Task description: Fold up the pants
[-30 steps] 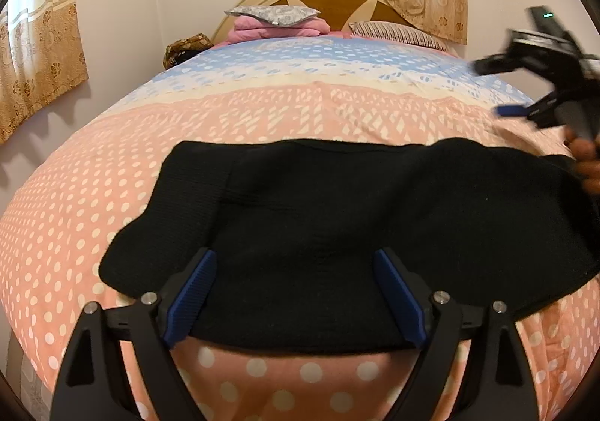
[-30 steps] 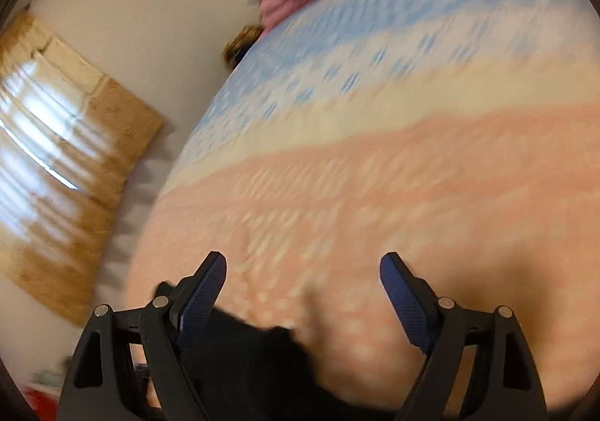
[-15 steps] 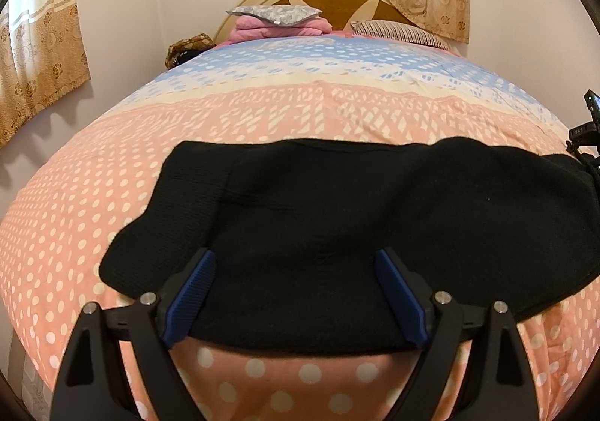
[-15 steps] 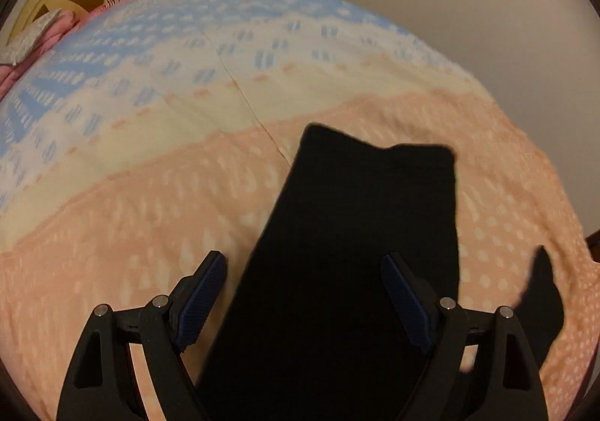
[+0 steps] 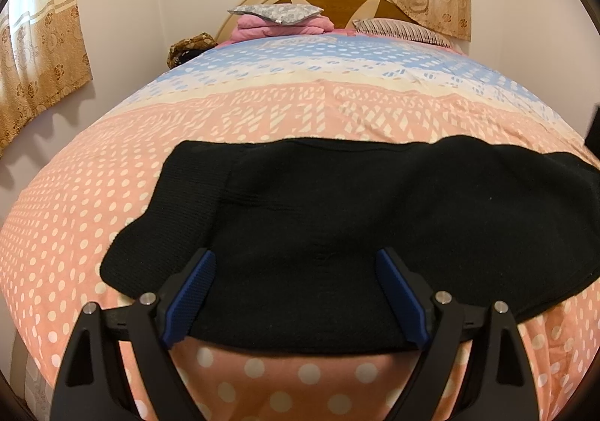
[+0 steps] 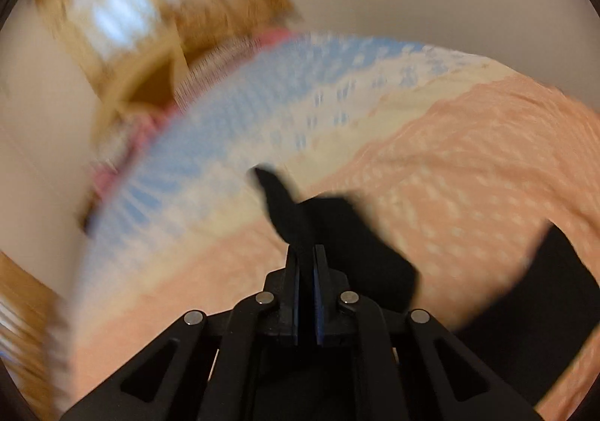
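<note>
Bedspread (image 5: 93, 218) under pants (image 5: 337, 218); right gripper (image 6: 307, 263) pinching pants edge.

I see the bed (image 5: 93, 233) under a dotted pink, cream and blue cover. Black pants (image 5: 356, 214) lie flat across its near half. At the headboard end sit a pink folded pile (image 5: 277, 27) and a striped pillow (image 5: 397, 29).
</note>
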`<state>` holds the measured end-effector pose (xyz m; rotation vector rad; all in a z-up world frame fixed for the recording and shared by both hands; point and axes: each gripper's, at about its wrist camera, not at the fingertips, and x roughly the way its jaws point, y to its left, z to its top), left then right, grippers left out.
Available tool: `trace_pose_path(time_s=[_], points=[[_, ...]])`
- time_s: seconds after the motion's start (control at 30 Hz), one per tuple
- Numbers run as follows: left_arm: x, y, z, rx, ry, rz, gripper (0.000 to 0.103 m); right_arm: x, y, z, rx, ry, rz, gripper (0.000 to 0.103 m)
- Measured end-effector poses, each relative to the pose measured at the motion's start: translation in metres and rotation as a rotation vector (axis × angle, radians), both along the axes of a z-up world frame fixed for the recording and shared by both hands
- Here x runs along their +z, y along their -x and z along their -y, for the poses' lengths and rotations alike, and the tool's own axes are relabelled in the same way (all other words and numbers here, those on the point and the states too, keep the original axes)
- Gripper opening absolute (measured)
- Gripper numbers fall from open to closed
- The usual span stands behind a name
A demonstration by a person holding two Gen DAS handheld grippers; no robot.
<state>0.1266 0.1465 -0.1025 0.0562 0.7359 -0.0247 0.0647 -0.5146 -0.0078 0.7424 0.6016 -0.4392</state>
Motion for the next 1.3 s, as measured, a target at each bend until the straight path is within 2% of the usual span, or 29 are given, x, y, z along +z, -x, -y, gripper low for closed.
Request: trace_pose_path(time_s=[0.03,0.1,0.17,0.23,0.33,0.4,0.57,0.63,0.7,0.77,0.87,0.9,0.97,1.0,1.03,1.07,1.2,1.23,1.3], points=[[0.000,0.000,0.000,0.000,0.001,0.000,0.091,0.005,0.027,0.004,-0.024,-0.032,0.061,0.006],[0.000,0.000,0.000,-0.001,0.001,-0.001,0.091,0.004,0.070,0.011,-0.073,-0.067,0.115,0.006],[0.000,-0.001,0.001,-0.002,0.000,-0.001,0.091,-0.010,0.110,0.020,-0.138,-0.095,0.122,0.006],[0.000,-0.001,0.001,-0.003,0.001,-0.001,0.091,-0.034,0.136,0.031,-0.157,-0.137,0.115,0.006],[0.000,-0.001,0.001,-0.003,0.001,0.000,0.091,-0.071,0.162,0.042,-0.186,-0.267,0.120,0.007],[0.000,-0.001,0.001,-0.003,0.001,-0.002,0.091,-0.082,0.170,0.044,-0.211,-0.272,0.088,0.007],[0.001,-0.001,0.001,-0.006,-0.009,-0.001,0.091,-0.081,0.187,0.052,-0.282,-0.271,0.044,0.007],[0.005,0.000,0.003,-0.007,-0.029,0.000,0.090,-0.065,0.195,0.053,-0.312,-0.214,0.058,0.007],[0.017,0.004,0.011,-0.025,-0.058,0.015,0.090,-0.049,0.198,0.046,-0.292,-0.164,0.070,0.007],[0.034,0.016,0.024,-0.079,-0.057,0.067,0.090,-0.039,0.191,0.030,-0.221,-0.149,0.073,0.007],[0.053,0.029,0.049,-0.165,-0.034,0.117,0.090,-0.033,0.158,-0.012,-0.029,-0.113,0.027,0.008],[0.059,0.034,0.061,-0.201,-0.024,0.131,0.091,-0.034,0.146,-0.027,0.039,-0.115,0.022,0.010],[0.063,0.039,0.080,-0.254,0.003,0.133,0.091,-0.044,0.133,-0.047,0.117,-0.178,0.040,0.027],[0.063,0.042,0.090,-0.283,0.031,0.122,0.091,-0.049,0.129,-0.053,0.123,-0.214,0.054,0.052],[0.062,0.043,0.097,-0.312,0.057,0.110,0.091,-0.052,0.127,-0.058,0.108,-0.234,0.073,0.068],[0.059,0.046,0.110,-0.362,0.083,0.094,0.091,-0.054,0.127,-0.061,0.089,-0.233,0.094,0.070],[0.049,0.050,0.141,-0.416,0.050,0.073,0.091,-0.053,0.119,-0.069,0.044,-0.167,0.116,0.069],[0.046,0.050,0.145,-0.420,0.050,0.072,0.091,-0.053,0.116,-0.073,0.026,-0.131,0.095,0.057],[0.037,0.048,0.151,-0.412,0.048,0.048,0.091,-0.058,0.110,-0.077,0.034,-0.120,0.087,0.041]])
